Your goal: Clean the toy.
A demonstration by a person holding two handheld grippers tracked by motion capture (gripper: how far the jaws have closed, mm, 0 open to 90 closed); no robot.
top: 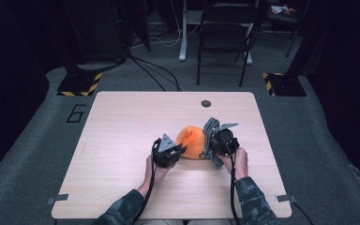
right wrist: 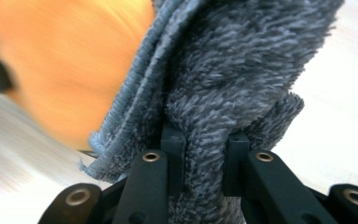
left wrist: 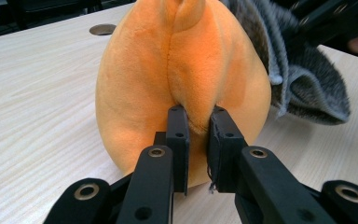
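Observation:
An orange plush toy (top: 192, 142) rests on the wooden table (top: 122, 126), rounded and tapering upward. My left gripper (top: 180, 150) is at its left side; in the left gripper view its jaws pinch a fold of the orange plush toy (left wrist: 182, 70), and the gripper (left wrist: 196, 122) is shut on it. A grey fuzzy cloth (top: 210, 133) hangs against the toy's right side. My right gripper (top: 211, 143) is shut on that grey cloth (right wrist: 233, 70), with pile bunched between the jaws of the gripper (right wrist: 204, 140). The orange toy (right wrist: 65, 60) shows blurred behind the cloth.
A round cable hole (top: 206, 103) sits near the table's far edge. A folding chair (top: 225, 33) stands beyond the table on the grey floor. Yellow-black striped bases (top: 78, 83) flank the far corners. Bare tabletop lies to the left and front.

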